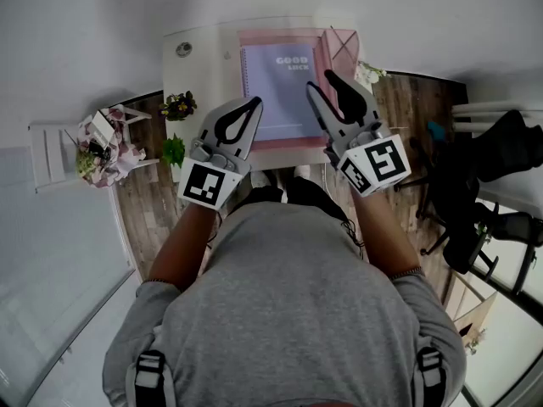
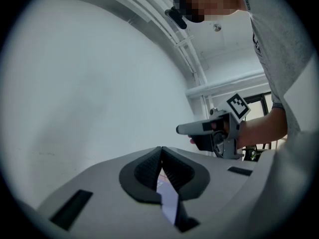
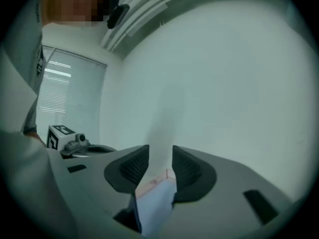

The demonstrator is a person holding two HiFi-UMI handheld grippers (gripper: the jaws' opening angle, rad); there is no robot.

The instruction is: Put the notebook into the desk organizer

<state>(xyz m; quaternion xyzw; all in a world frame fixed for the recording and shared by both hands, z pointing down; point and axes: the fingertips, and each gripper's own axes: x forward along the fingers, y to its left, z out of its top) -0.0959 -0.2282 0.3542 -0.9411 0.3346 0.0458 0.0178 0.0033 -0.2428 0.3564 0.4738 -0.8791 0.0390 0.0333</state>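
A lavender spiral notebook [image 1: 276, 91] lies flat on a pink mat [image 1: 280, 34] on the white desk [image 1: 199, 66]. The pink wire desk organizer [image 1: 342, 45] stands at the mat's right, at the desk's far right corner. My left gripper [image 1: 254, 103] hovers over the notebook's left edge, shut with its tips touching and nothing between them [image 2: 161, 148]. Over the notebook's right edge my right gripper [image 1: 321, 80] is open, with a clear gap between its jaws [image 3: 160, 149]. Neither touches the notebook, a strip of which shows low between the jaws [image 2: 169, 203] [image 3: 154, 203].
Two small potted plants [image 1: 178, 104] [image 1: 174, 149] stand beside the desk's left edge. A white rack with flowers [image 1: 102, 142] is further left on the wood floor. A black office chair [image 1: 475, 202] stands at the right. A small round object [image 1: 184, 49] lies on the desk's left part.
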